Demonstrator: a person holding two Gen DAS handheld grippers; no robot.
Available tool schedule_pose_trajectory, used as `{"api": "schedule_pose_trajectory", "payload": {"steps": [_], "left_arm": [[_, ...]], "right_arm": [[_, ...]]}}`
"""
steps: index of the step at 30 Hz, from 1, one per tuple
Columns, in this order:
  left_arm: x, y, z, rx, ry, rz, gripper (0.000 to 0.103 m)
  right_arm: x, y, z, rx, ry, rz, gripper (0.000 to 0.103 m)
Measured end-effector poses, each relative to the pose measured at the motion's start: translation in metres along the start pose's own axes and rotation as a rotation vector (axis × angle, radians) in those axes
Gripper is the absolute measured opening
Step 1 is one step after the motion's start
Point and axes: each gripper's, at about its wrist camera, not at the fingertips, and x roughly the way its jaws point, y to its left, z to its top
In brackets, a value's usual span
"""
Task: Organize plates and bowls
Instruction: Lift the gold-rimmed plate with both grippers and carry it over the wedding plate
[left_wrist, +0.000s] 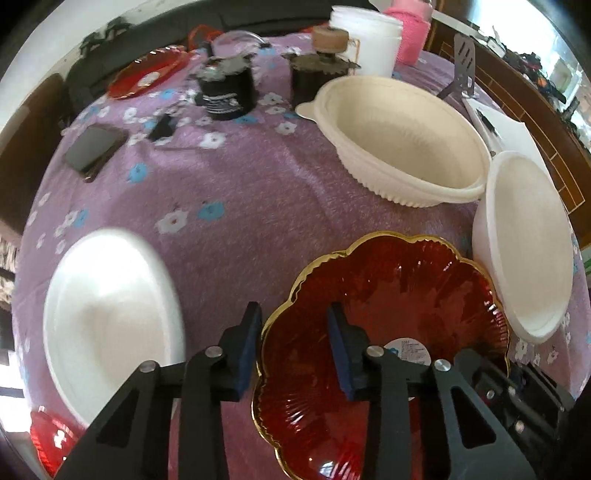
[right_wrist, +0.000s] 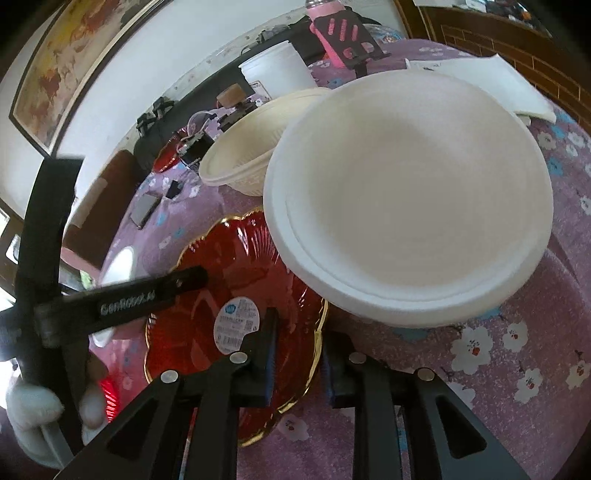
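A red scalloped plate with a gold rim (left_wrist: 388, 317) (right_wrist: 236, 295) lies on the purple flowered cloth. My left gripper (left_wrist: 293, 314) is open, its jaws either side of the plate's left rim. My right gripper (right_wrist: 299, 326) is open, its jaws either side of the plate's right rim. A white foam bowl (right_wrist: 410, 199) (left_wrist: 524, 243) overlaps the plate's far right edge. A cream ribbed bowl (left_wrist: 399, 140) (right_wrist: 240, 147) stands behind. Another white foam bowl (left_wrist: 110, 317) sits at the left.
A second red plate (left_wrist: 147, 72) lies far left, and a red dish edge (left_wrist: 48, 443) shows at bottom left. A phone (left_wrist: 94, 149), two black jars (left_wrist: 227, 92), a white tub (left_wrist: 365, 40), a pink bottle (right_wrist: 325, 22) and papers (right_wrist: 491, 81) crowd the back.
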Motion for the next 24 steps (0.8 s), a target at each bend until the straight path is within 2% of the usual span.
{"api": "schedule_pose_trajectory", "payload": {"steps": [8,15,19,24], "left_arm": [[-0.045,0.013,-0.032,-0.072,-0.072,-0.001,0.033],[-0.086,0.024,-0.064,-0.117,-0.129,-0.018,0.033],[-0.109,0.039,-0.083,-0.147,-0.167,-0.020,0.033],[-0.138,0.077,-0.108,-0.226,-0.213,-0.038,0.033]], "right_arm": [[-0.029,0.014,-0.022,0.021,-0.035,0.097,0.023],[-0.053,0.037,-0.046,-0.009,-0.034,0.127,0.023],[-0.067,0.064,-0.053,-0.062,-0.049,0.127,0.023],[-0.081,0.110,-0.065,-0.154,-0.055,0.155,0.023]]}}
